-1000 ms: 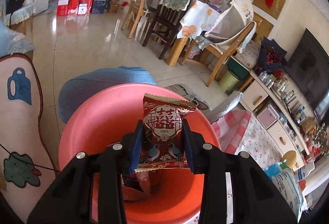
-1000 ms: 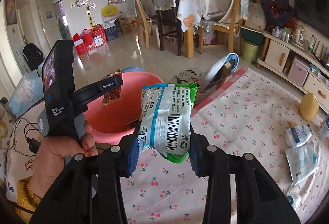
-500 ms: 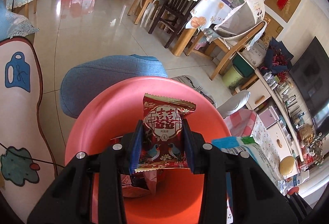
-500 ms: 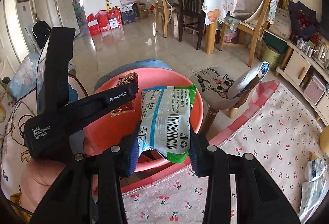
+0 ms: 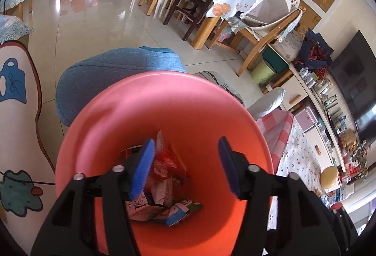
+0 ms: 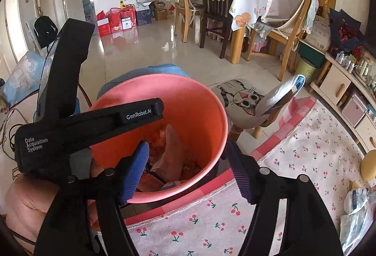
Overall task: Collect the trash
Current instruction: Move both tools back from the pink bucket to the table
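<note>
A pink bin (image 5: 131,115) fills the left wrist view, with several crumpled wrappers (image 5: 164,190) at its bottom. My left gripper (image 5: 185,166) is open and empty right above the bin's mouth. In the right wrist view the same bin (image 6: 195,101) stands beside the table edge, with wrappers (image 6: 171,152) inside. My right gripper (image 6: 188,171) is open and empty over the bin's near rim. The left gripper's black body (image 6: 89,124) reaches over the bin from the left.
A cherry-print tablecloth (image 6: 293,173) covers the table at right, with white and blue packets (image 6: 354,202) and a yellow object (image 6: 369,166) on it. A cat-face stool (image 6: 242,101) and a blue cushion (image 5: 117,72) stand by the bin. Chairs stand farther back.
Both grippers opened. The red packet left the left gripper and the white and green packet left the right gripper; both now lie in the bin. The right gripper moved over the bin.
</note>
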Tool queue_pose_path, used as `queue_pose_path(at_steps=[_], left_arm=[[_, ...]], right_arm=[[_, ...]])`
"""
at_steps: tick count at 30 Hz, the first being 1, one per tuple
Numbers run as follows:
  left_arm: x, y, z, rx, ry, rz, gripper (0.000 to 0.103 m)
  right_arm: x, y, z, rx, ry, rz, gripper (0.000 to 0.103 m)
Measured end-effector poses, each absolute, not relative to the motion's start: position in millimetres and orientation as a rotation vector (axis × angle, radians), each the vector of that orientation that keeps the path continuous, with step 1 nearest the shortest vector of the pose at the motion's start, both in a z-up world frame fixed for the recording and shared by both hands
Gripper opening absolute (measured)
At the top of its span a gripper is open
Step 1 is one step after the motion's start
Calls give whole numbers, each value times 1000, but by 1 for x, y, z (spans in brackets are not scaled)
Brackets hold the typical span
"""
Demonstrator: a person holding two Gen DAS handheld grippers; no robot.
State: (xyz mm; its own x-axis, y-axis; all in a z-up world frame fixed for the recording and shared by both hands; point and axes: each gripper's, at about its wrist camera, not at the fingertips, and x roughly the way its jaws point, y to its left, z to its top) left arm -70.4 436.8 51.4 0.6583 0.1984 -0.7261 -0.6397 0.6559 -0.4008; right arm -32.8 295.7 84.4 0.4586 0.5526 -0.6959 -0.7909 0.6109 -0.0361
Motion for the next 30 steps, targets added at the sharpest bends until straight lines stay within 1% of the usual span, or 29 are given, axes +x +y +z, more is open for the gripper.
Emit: queue_pose_path(at_steps=[1, 2, 3, 5, 10, 17, 19, 22, 30], left_arm=[[-69, 435, 52, -692, 696, 517, 73], [-69, 432, 54, -680, 690, 513, 76], [-68, 430, 56, -669, 681, 509, 81], [-67, 425, 60, -643, 662, 515, 85], [-73, 412, 75, -586, 542, 534, 85], [-69, 381, 94, -462, 453, 474, 85], [-67, 370, 98, -426, 433, 460, 87], [-64, 355, 102, -380, 428, 436, 90], [-63, 312, 103, -306, 484, 365, 91]], right_arm=[[-33, 289, 86, -377, 685, 832, 81], [-35, 282, 88, -368, 675, 815, 84], [-36, 274, 89, -358, 668, 799, 85], [-38, 258, 90, -340, 653, 748, 89], [-43, 210, 88, -273, 636, 622, 89], [-63, 139, 73, -229, 621, 465, 89], [-69, 118, 69, -202, 622, 430, 89], [-79, 88, 63, -162, 633, 391, 89], [-101, 21, 51, -95, 631, 306, 89]])
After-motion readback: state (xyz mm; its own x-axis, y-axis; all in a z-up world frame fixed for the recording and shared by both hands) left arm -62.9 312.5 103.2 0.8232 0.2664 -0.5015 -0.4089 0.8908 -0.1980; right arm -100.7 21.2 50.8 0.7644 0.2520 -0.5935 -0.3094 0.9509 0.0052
